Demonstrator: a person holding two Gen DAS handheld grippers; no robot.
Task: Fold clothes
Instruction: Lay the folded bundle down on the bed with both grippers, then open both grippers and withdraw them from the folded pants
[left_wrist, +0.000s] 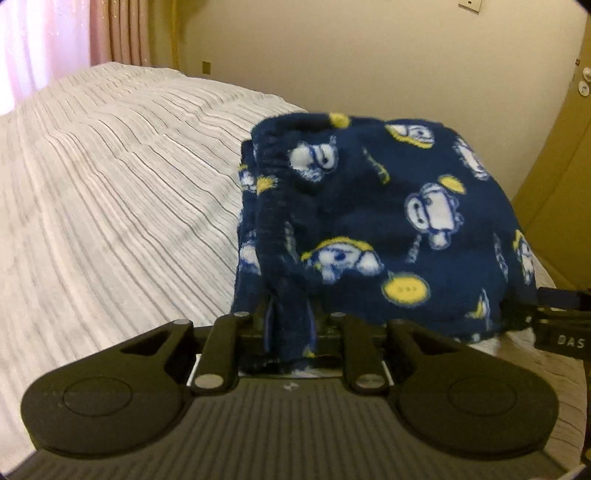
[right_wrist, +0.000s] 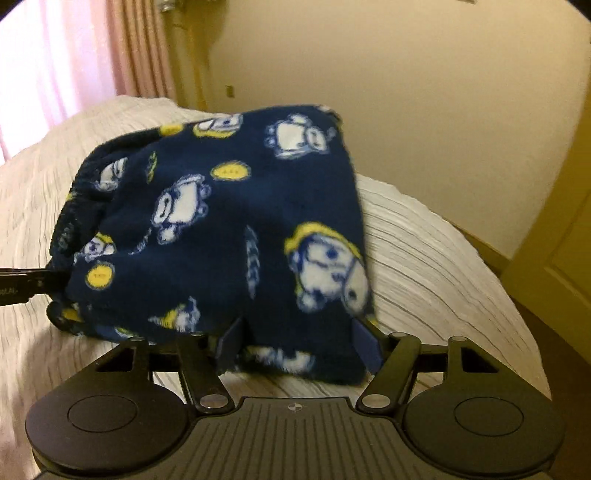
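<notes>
Both grippers are lifting one navy fleece garment (left_wrist: 369, 221) printed with white cartoon figures and yellow bubbles (pyjama bottoms, by the gathered elastic edge), so the step in hand looks like carrying a held edge over for a fold. In the left wrist view the left gripper (left_wrist: 291, 332) is closed narrow on a bunched strip of the fleece at lower centre. In the right wrist view the right gripper (right_wrist: 299, 343) stands wider, its blue pads on either side of a thick fold of the same cloth at lower centre; it seems to clamp it, though the contact is partly hidden.

The garment hangs above the bed (left_wrist: 110, 184), filling the centre and right of the left view and the centre-left of the right view. Its long axis cannot be told, as it is bunched; the gathered waistband edge points to the left of each frame.

Next, I judge, both grippers should lower together and lay the held edge flat on the bedspread, keeping the layers aligned.
</notes>
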